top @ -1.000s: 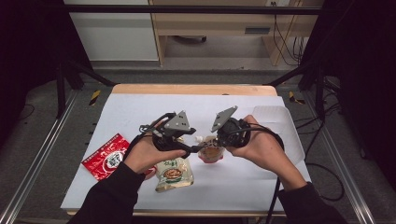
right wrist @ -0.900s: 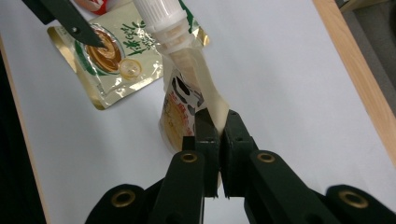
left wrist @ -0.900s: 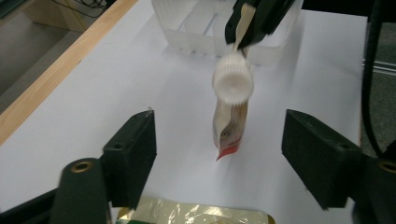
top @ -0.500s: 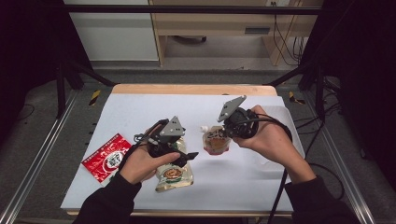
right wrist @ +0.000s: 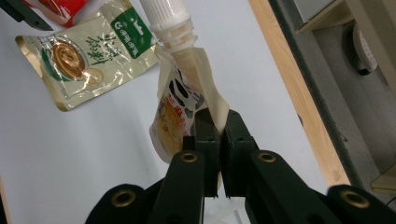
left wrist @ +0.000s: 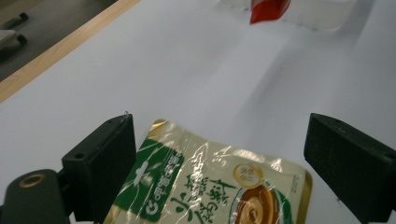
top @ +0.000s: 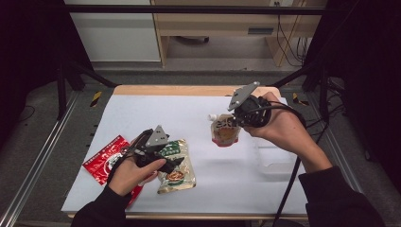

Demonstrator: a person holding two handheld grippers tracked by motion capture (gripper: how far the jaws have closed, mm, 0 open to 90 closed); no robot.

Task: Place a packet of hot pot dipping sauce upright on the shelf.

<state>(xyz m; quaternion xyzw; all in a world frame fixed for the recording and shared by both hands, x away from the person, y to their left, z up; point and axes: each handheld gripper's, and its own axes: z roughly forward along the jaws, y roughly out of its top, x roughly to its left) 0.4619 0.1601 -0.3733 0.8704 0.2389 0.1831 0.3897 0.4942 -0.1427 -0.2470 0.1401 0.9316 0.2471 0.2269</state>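
Above the green sachet [top: 176, 165] the left gripper [left wrist: 224, 158] spreads its jaws; right gripper [right wrist: 215, 135], beyond, pinches the spouted pouch [right wrist: 184, 107].

— How does the left gripper [top: 176, 163] stand?
— Low over the near-left of the table, held in the left hand [top: 130, 172], jaws spread wide with nothing pressed between the pads; they have just been opening.
— And the right gripper [top: 231, 124]?
— Raised on the far-right side in the right hand [top: 279, 127], forearm angling in from the bottom corner, jaws pinched tight together.
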